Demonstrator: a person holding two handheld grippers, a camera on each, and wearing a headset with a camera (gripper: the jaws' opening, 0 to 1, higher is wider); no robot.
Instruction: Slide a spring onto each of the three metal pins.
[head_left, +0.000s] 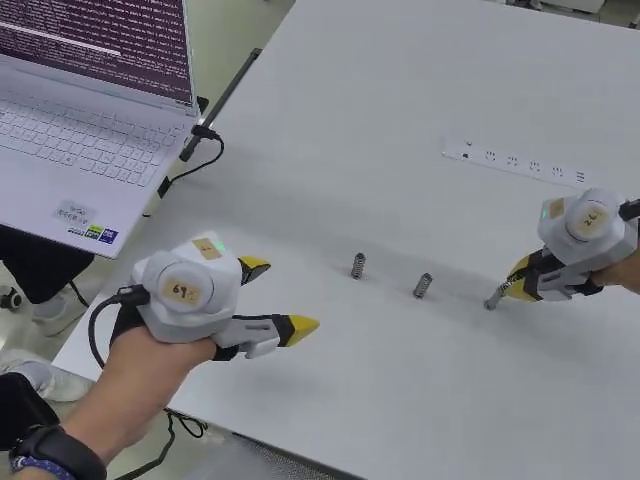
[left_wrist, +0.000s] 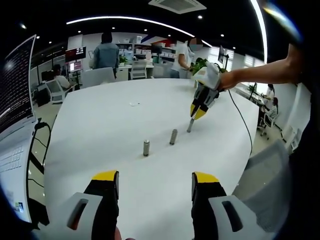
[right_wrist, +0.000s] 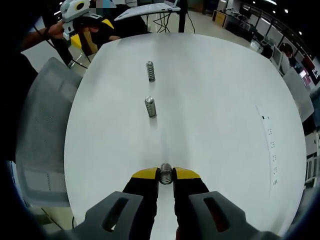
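Note:
Two springs stand upright on the white table: one (head_left: 358, 265) (left_wrist: 146, 147) (right_wrist: 150, 71) nearer my left gripper, the other (head_left: 423, 285) (left_wrist: 173, 136) (right_wrist: 150, 106) in the middle. A third spring (head_left: 495, 296) (left_wrist: 190, 125) (right_wrist: 166, 173) leans at the right end of the row, and my right gripper (head_left: 512, 283) (left_wrist: 198, 113) (right_wrist: 166, 175) is shut on it, its tip touching the table. I cannot tell whether pins sit inside the springs. My left gripper (head_left: 278, 296) (left_wrist: 155, 176) is held open and holds nothing, well short of the row.
An open laptop (head_left: 90, 120) sits at the table's far left with a black cable (head_left: 195, 160) beside it. A white power strip (head_left: 515, 163) lies beyond the springs. The table's near edge (head_left: 300, 455) runs close under my left hand.

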